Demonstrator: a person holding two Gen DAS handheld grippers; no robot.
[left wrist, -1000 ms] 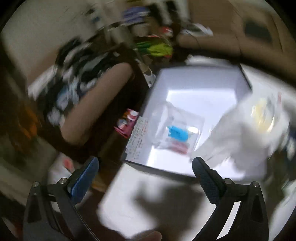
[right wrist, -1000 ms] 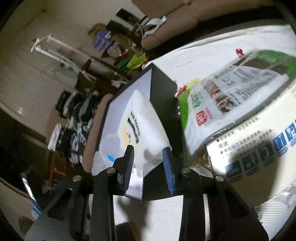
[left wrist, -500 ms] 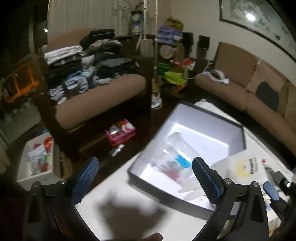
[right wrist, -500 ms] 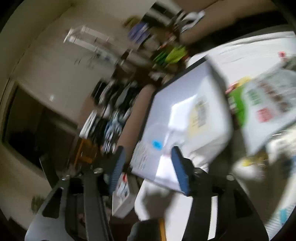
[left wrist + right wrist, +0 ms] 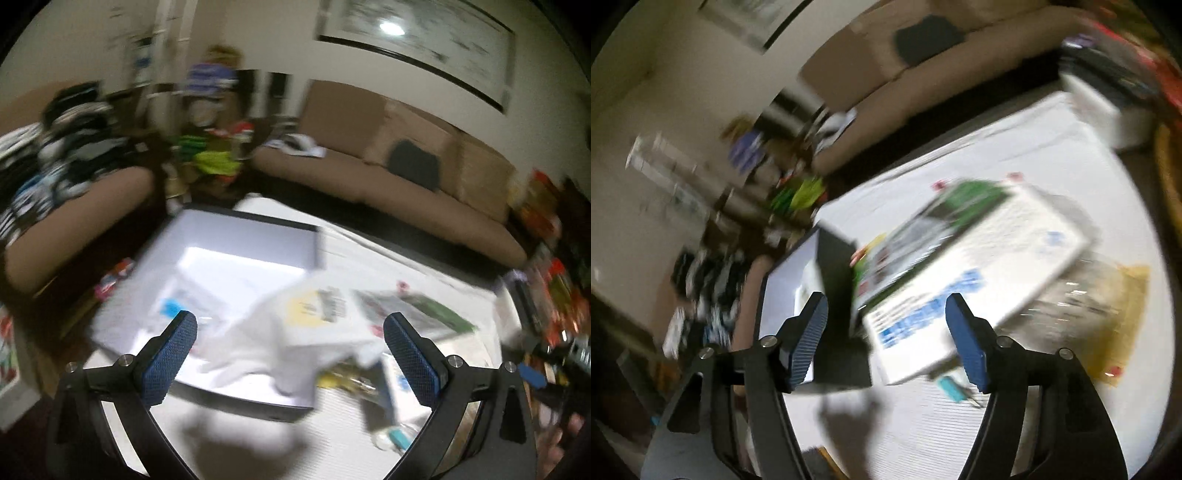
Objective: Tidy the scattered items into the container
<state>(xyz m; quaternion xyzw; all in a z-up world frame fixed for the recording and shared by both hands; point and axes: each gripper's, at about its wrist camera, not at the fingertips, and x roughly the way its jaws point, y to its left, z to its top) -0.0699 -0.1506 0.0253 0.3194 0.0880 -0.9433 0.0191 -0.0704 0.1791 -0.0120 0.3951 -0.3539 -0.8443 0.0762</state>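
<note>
Living room, sofa behind a white table (image 5: 369,254). Container (image 5: 229,254), a dark-walled box, sits at the table's left edge; a white bag (image 5: 295,332) droops over its right wall, prob. half in (blurry). Right gripper (image 5: 886,339) has just been opening, nothing between jaws; left gripper (image 5: 291,354) wide, empty. Next: white carton (image 5: 979,280) beside container needs grabbing.

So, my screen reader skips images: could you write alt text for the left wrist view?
Blurred fisheye view: the open left gripper hangs empty above a white table where a white bag droops over the edge of a dark-rimmed box. Packets lie to the right; a brown sofa stands behind.
</note>
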